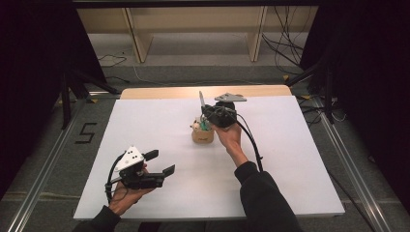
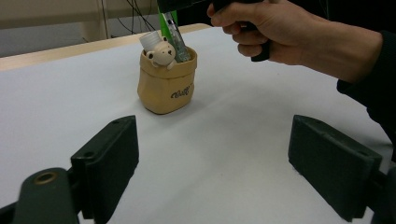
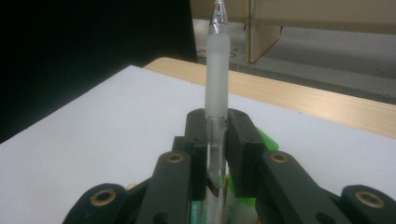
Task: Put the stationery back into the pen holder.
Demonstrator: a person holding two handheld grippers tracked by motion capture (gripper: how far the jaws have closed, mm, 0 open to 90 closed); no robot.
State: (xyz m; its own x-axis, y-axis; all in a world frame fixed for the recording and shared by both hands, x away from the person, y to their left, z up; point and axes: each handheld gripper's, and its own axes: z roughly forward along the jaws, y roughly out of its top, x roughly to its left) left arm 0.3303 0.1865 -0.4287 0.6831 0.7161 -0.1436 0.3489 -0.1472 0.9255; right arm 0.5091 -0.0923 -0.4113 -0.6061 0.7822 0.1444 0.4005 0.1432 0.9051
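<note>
A tan pouch-shaped holder (image 1: 202,135) (image 2: 166,88) with a small bear figure on its rim stands near the middle of the white table (image 1: 154,125). Inside it are a green item (image 2: 164,23) and a white-capped item (image 2: 152,41). My right gripper (image 1: 209,116) (image 3: 217,128) hovers just over the holder, shut on a clear pen (image 1: 201,100) (image 3: 217,70) that points upward, its lower end in the holder's mouth (image 2: 177,39). My left gripper (image 1: 161,162) (image 2: 212,163) rests near the front left, jaws wide open and nothing between them, facing the holder.
A wooden strip (image 1: 203,91) borders the table's far edge. Beyond it stand pale shelf legs (image 1: 140,43) and loose cables (image 1: 285,48) on the floor. Dark stand legs (image 1: 72,92) flank the table on both sides.
</note>
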